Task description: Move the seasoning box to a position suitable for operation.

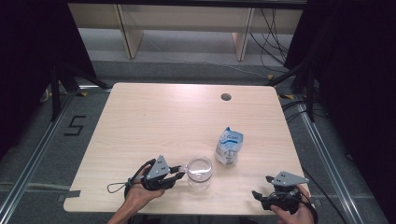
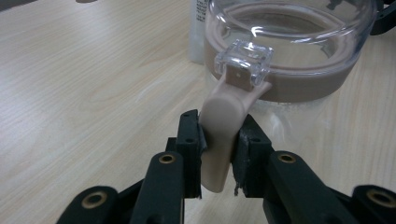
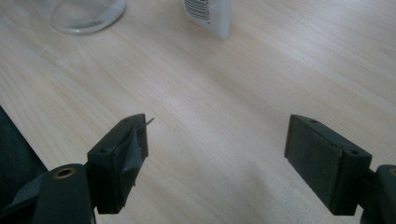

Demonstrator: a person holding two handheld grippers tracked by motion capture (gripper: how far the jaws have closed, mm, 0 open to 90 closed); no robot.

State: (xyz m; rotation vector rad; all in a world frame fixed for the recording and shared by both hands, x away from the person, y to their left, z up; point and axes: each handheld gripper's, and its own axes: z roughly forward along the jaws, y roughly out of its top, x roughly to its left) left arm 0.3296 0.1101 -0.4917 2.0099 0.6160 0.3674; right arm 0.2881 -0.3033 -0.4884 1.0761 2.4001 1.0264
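Observation:
A clear glass jar (image 1: 200,171) with a beige collar stands near the table's front edge, left of centre. In the left gripper view its rim (image 2: 289,46) is close, and a beige latch handle (image 2: 224,126) hangs off a clear clasp. My left gripper (image 2: 218,140) is shut on that handle; in the high view the left gripper (image 1: 180,171) reaches the jar from its left. A white and blue pouch (image 1: 229,145) stands just right of the jar. My right gripper (image 1: 261,186) rests open at the front right corner, its jaws wide apart over bare wood (image 3: 217,140).
The light wooden table (image 1: 154,121) has a round cable hole (image 1: 226,97) at the back right. In the right gripper view the jar's base (image 3: 86,14) and the pouch's lower edge (image 3: 210,14) sit at the top. Dark floor and metal rails surround the table.

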